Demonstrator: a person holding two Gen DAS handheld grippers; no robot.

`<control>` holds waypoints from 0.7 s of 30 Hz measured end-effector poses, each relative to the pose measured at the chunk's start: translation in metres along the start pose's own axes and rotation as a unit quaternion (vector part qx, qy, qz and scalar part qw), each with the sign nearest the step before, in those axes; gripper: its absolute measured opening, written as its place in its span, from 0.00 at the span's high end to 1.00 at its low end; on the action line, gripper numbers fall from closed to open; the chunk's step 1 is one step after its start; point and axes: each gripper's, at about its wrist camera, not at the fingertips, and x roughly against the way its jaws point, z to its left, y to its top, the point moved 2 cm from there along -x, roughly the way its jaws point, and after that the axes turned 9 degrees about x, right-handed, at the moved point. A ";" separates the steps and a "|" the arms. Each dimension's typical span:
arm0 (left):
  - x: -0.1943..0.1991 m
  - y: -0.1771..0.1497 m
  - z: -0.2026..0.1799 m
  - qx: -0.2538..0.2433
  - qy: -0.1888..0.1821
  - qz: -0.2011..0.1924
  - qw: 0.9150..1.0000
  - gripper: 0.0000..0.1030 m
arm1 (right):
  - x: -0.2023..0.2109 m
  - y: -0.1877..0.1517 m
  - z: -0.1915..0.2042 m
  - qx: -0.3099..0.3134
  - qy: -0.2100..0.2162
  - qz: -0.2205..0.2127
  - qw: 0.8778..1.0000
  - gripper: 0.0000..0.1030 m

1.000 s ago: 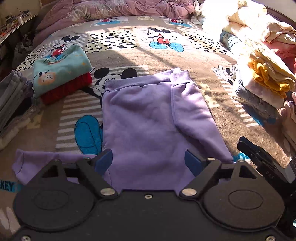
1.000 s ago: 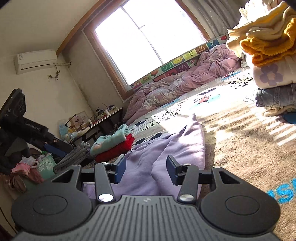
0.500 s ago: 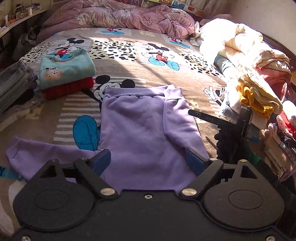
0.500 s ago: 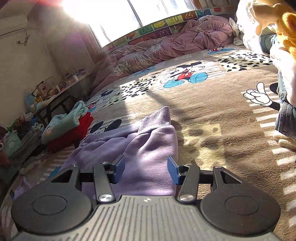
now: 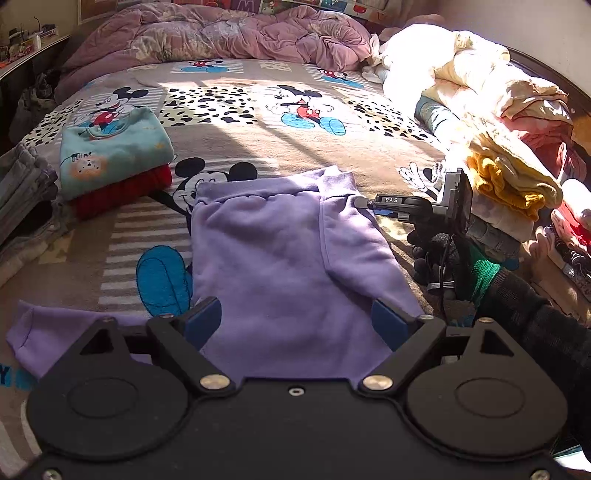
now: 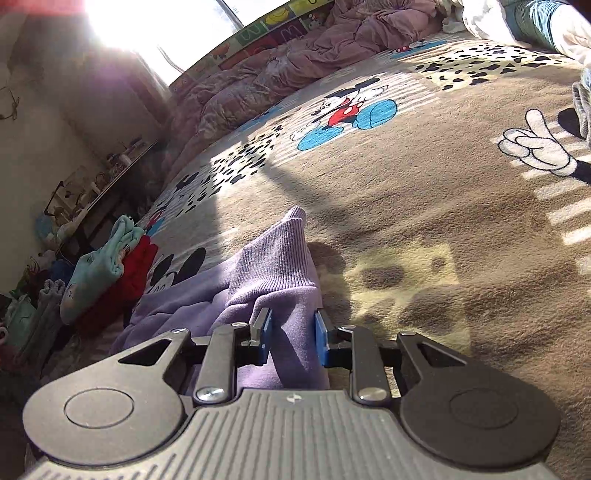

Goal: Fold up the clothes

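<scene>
A purple sweatshirt [image 5: 280,258] lies flat on the Mickey Mouse bed blanket [image 5: 258,147]. Its right sleeve is folded down over the body and its left sleeve [image 5: 55,332] trails out at the near left. My left gripper [image 5: 295,319] hovers open over the garment's near edge, with its blue pads wide apart. My right gripper [image 6: 291,338] is closing. Its pads touch both sides of the bunched right sleeve just behind the ribbed cuff [image 6: 284,251]. In the left wrist view a gloved hand [image 5: 436,254] holds that right gripper [image 5: 369,203] at the sweatshirt's right edge.
A folded teal top on a red one [image 5: 110,155] sits at the left of the bed, with grey clothes [image 5: 22,192] beside it. A heap of unfolded laundry [image 5: 509,173] fills the right side. A pink quilt [image 5: 221,33] lies bunched at the far end.
The right gripper travelled forward along the sweatshirt's right side to the sleeve near the cuff, and its jaws narrowed around the fabric. The left gripper stayed over the near edge.
</scene>
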 end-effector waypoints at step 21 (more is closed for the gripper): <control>0.024 0.022 -0.017 0.004 0.010 -0.067 0.998 0.13 | 0.159 -0.010 0.014 0.050 -0.059 -0.170 0.982 0.90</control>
